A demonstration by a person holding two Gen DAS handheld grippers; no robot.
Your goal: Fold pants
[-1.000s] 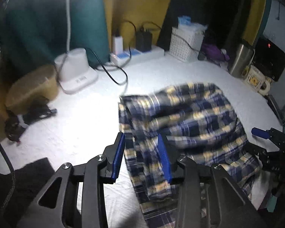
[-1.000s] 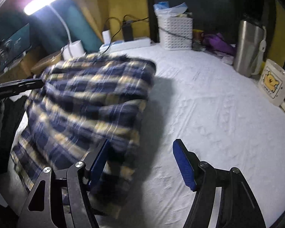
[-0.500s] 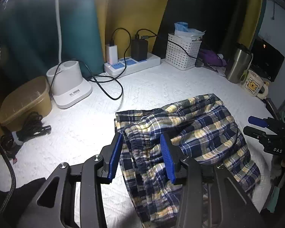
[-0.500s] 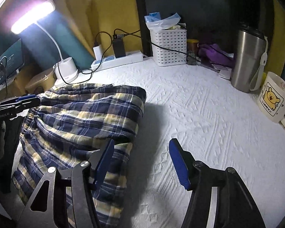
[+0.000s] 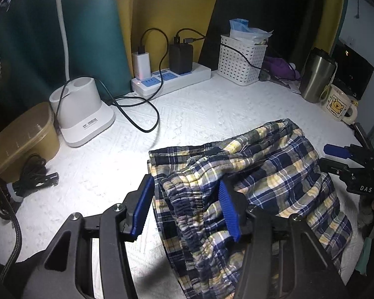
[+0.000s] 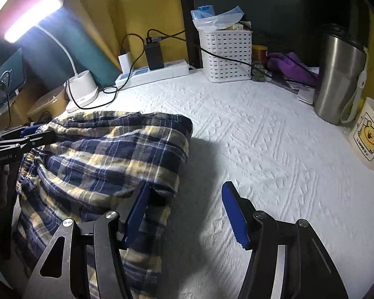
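Blue, yellow and white plaid pants (image 5: 256,174) lie folded over on the white textured table cover (image 5: 199,114); they also show in the right wrist view (image 6: 107,154). My left gripper (image 5: 184,209) is open, its blue pads straddling the elastic waistband at the fold's left end. My right gripper (image 6: 187,214) is open at the pants' right edge, the left pad against the cloth and the right pad over bare cover. The right gripper shows at the far right of the left wrist view (image 5: 336,157).
At the back stand a white lamp base (image 5: 82,114), a power strip with chargers and a looping black cable (image 5: 172,77), and a white basket (image 5: 241,59). A steel tumbler (image 6: 339,79) and bear mug (image 6: 369,134) stand right. A tan box (image 5: 22,134) sits left.
The pants dropped from mid-air onto the table and now lie still. Both grippers stayed open and moved slightly closer over the cloth.
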